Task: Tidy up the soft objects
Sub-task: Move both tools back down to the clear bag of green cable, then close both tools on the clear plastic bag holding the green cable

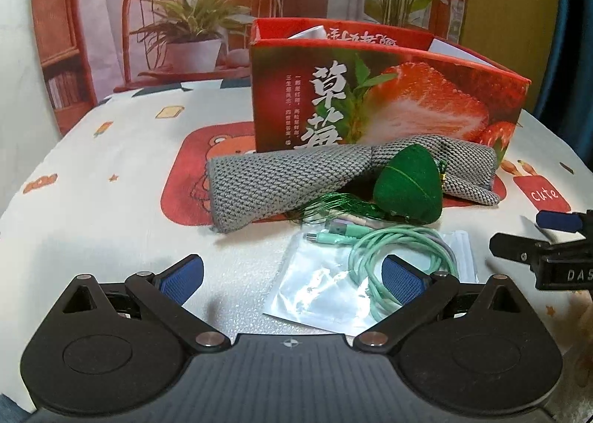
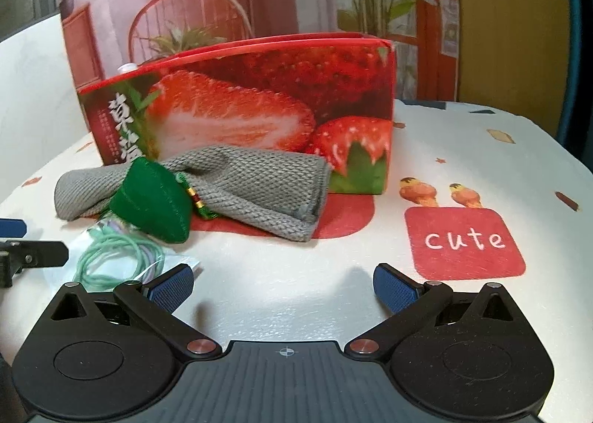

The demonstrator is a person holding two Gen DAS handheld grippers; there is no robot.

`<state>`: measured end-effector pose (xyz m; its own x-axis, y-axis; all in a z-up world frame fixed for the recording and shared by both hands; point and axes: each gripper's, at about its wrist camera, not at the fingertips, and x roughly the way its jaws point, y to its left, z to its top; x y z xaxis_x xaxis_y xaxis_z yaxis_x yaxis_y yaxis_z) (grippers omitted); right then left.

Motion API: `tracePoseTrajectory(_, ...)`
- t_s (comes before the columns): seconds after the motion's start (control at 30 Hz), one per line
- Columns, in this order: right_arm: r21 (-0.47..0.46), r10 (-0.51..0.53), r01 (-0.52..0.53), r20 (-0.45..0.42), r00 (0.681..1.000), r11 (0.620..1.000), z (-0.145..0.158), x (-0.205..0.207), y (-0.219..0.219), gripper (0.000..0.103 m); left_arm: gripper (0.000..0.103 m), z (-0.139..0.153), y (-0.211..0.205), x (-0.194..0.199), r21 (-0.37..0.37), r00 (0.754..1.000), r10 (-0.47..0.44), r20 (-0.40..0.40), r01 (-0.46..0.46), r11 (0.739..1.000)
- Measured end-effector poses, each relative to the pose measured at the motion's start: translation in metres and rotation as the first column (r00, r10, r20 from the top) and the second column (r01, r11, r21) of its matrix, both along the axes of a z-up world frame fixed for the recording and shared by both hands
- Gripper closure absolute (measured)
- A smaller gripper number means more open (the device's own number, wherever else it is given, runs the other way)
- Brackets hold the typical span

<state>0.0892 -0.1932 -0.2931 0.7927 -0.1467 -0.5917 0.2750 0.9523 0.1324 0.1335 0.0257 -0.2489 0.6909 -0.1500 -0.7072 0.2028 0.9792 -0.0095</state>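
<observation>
Altogether one cloth, one sachet, one cable.

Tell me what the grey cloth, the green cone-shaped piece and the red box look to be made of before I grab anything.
Grey cloth: a coarse knit or woven textile, matte, with a visible looped weave; it lies limp and folded. Green cone-shaped piece: looks like felt or fuzzy fabric, with a stitched seam, probably stuffed. Red box: printed cardboard with a slight sheen, thin stiff walls, open top.

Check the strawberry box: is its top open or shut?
Open. The left wrist view looks over the strawberry box's front wall to the inner back wall, with white items poking above the rim. How full it is cannot be told.
</observation>
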Motion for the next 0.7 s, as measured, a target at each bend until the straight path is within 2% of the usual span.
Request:
tracePoseTrajectory(0.17, -0.006, 0.001, -0.001, -0.007, 1.000, 1.000, 0.000, 0.001, -0.001, 0.000, 0.000, -0.001, 0.000, 0.001, -0.013, 1.000, -0.008, -0.005, 0.008, 1.000)
tracePoseTrajectory(0.27, 0.021, 0.009, -0.009, 0.004, 1.000, 1.000, 0.001, 0.000, -0.003, 0.000, 0.004, -0.001, 0.001, 0.001, -0.029, 1.000, -0.009, -0.002, 0.009, 1.000)
tracePoseTrajectory(0.37, 0.031, 0.032, -0.032, 0.012, 0.999, 0.999, 0.003, -0.002, -0.001, 0.000, 0.015, -0.003, 0.005, 0.003, -0.071, 1.000, 0.003, -0.016, -0.004, 0.997)
tracePoseTrajectory(0.53, 0.033, 0.077, -0.078, 0.010, 0.997, 0.996, 0.006, -0.002, 0.006, 0.000, 0.039, -0.010, 0.012, 0.009, -0.145, 0.998, 0.009, -0.056, -0.017, 0.989)
tracePoseTrajectory(0.7, 0.036, 0.110, -0.110, -0.002, 0.994, 0.993, 0.006, -0.001, 0.014, 0.002, 0.044, -0.014, 0.010, 0.010, -0.161, 0.998, -0.013, -0.062, 0.003, 0.987)
